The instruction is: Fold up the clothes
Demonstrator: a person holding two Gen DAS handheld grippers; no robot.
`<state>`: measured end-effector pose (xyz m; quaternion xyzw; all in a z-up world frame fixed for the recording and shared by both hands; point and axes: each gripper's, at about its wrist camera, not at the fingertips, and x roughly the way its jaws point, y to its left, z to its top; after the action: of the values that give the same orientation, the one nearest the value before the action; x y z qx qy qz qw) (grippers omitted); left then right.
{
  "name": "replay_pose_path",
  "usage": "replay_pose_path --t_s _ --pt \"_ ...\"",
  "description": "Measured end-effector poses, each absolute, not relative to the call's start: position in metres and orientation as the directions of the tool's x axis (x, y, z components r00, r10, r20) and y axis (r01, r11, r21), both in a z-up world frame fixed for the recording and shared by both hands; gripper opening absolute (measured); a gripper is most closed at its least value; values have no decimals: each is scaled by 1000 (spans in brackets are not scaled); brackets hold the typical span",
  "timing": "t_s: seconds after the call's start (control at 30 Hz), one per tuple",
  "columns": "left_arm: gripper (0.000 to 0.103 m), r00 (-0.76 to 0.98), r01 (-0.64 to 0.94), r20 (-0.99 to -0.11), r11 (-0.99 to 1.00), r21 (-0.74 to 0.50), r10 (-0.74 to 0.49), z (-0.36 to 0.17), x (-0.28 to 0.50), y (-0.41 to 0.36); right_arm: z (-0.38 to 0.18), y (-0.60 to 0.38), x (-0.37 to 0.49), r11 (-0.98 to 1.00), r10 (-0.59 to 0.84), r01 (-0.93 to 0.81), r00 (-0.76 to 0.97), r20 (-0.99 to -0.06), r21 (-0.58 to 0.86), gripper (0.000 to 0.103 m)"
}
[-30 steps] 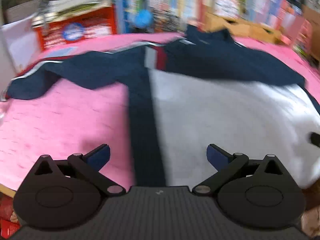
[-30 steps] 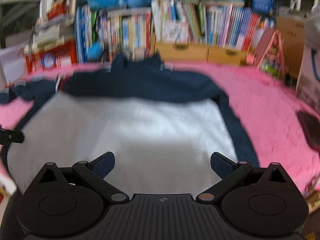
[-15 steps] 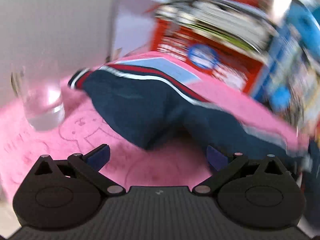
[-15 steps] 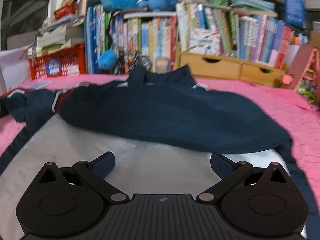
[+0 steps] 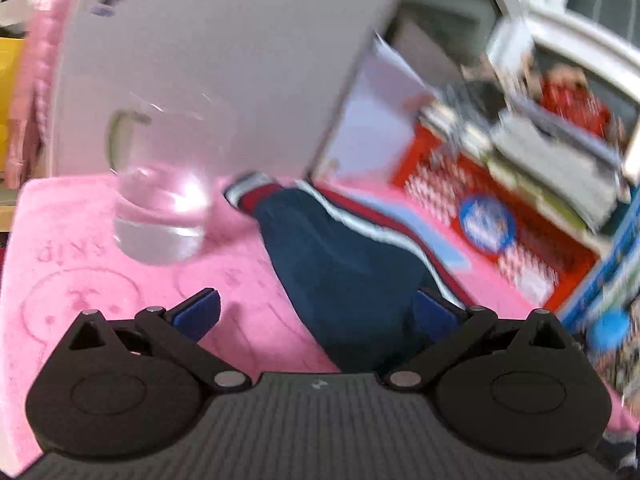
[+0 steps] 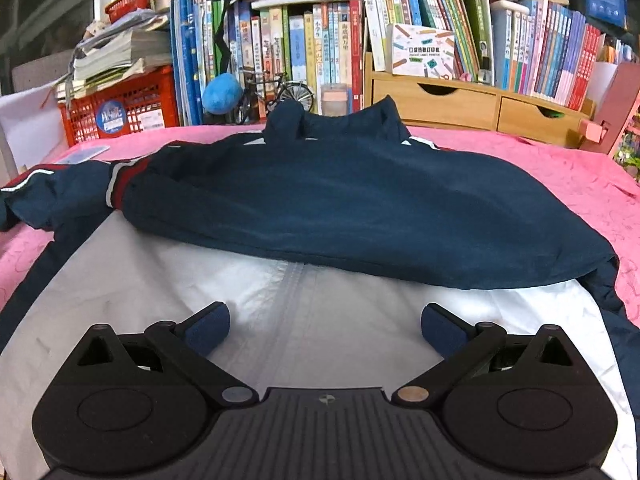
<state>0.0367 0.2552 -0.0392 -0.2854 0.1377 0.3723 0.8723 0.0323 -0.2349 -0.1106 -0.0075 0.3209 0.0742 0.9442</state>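
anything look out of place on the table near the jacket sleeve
Yes: a clear drinking glass holding water stands on the pink cloth close beside the sleeve cuff, where moving the sleeve might tip it.

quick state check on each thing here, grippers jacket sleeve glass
left hand-held gripper: open, empty, over the sleeve
right hand-held gripper: open, empty
navy and white zip jacket: one side folded across the chest
navy striped sleeve: stretched out, unfolded
clear drinking glass: upright, part full
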Motion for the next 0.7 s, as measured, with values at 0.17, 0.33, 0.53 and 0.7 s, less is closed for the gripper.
replay_pose_path --t_s 0.17,0.33,0.53,0.7 --pt "103 650 -759 -502 509 -405 570 -42 58 278 -111 -235 33 989 135 -146 782 -608 31 103" --pt "78 610 -792 -516 458 -403 601 -44 80 290 -111 -235 33 988 138 -150 781 -609 31 103" --pt "2 619 -784 -468 473 -401 630 -29 82 275 -111 -235 33 988 140 -151 780 -609 33 103" --pt "2 762 -647 -271 685 -336 588 21 91 212 -111 -235 33 987 149 -156 781 -607 42 103"
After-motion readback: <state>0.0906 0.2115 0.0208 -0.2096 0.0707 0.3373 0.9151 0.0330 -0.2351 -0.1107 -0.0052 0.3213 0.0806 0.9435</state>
